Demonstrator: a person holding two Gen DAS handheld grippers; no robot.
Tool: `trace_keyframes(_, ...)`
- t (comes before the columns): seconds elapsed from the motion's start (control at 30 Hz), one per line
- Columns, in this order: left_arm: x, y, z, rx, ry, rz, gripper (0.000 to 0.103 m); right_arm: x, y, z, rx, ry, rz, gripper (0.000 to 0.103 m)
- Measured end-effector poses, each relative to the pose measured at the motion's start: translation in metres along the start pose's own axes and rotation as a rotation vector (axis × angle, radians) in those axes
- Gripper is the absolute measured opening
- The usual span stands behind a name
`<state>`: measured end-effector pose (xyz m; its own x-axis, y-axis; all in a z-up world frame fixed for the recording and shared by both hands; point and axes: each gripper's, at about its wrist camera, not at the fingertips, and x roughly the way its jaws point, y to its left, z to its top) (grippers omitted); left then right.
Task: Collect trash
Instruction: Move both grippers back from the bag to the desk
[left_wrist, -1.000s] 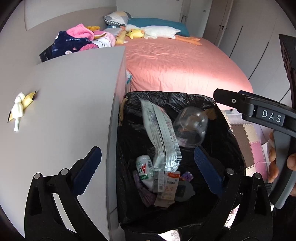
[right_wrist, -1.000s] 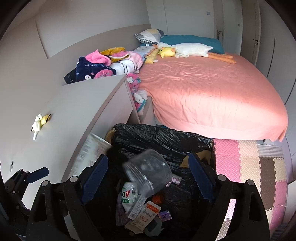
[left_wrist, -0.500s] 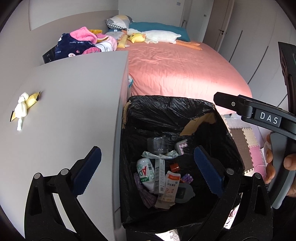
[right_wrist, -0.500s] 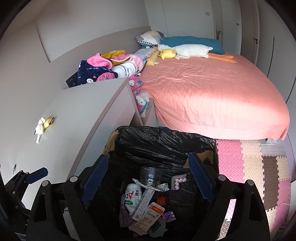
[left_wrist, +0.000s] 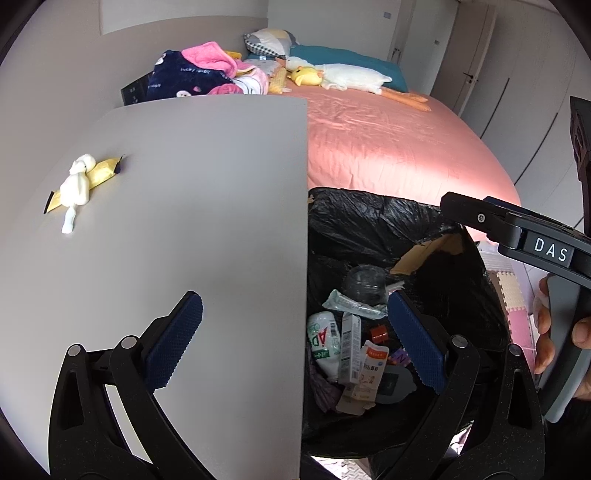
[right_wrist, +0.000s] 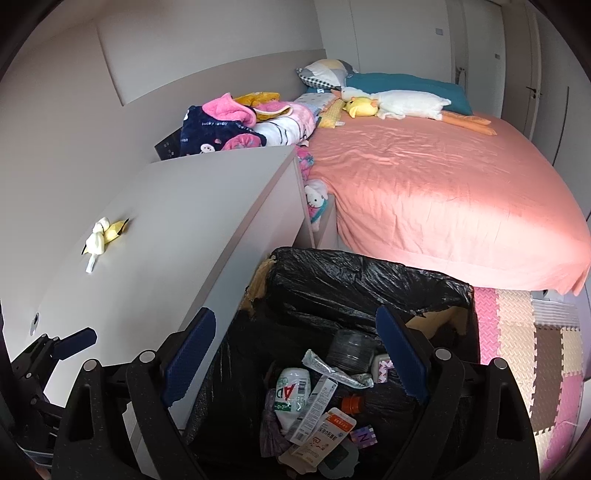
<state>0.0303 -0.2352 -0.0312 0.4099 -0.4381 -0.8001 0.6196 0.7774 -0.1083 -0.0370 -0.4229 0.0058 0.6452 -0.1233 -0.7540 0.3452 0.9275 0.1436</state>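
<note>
You are holding both the left gripper (left_wrist: 295, 332) and right gripper (right_wrist: 295, 354) spread apart and empty by the bin (right_wrist: 354, 273). Swing left, straddle the wrapper and tissue (left_wrist: 79, 188) on the dresser (left_wrist: 203, 206), and press low before squeezing.

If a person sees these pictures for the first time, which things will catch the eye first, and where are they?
The pink bed fills the right half of the room, with a white plush goose lying near the pillows. In front, a bin lined with a black bag holds bottles and wrappers, and both tongs, left and right, are open above it. On the grey cabinet top a white and yellow wrapper lies alone.
</note>
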Motion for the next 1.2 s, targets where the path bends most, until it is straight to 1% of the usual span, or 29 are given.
trace_keyframes(0.23,-0.002,0.028,0.001,-0.031,-0.006,0.034,0.096,0.013,0.026,0.004,-0.020,0.004,0.036,0.088)
trace_keyframes(0.43,-0.003,0.060,0.002,-0.089,-0.011,0.073,0.096,0.022,0.053,0.011,-0.053,-0.008,0.081,0.089)
trace_keyframes(0.77,0.001,0.109,0.004,-0.161,-0.014,0.118,0.096,0.049,0.096,0.024,-0.099,0.008,0.130,0.089)
trace_keyframes(1.2,0.007,0.163,0.022,-0.219,-0.038,0.168,0.096,0.080,0.141,0.050,-0.157,0.003,0.173,0.089)
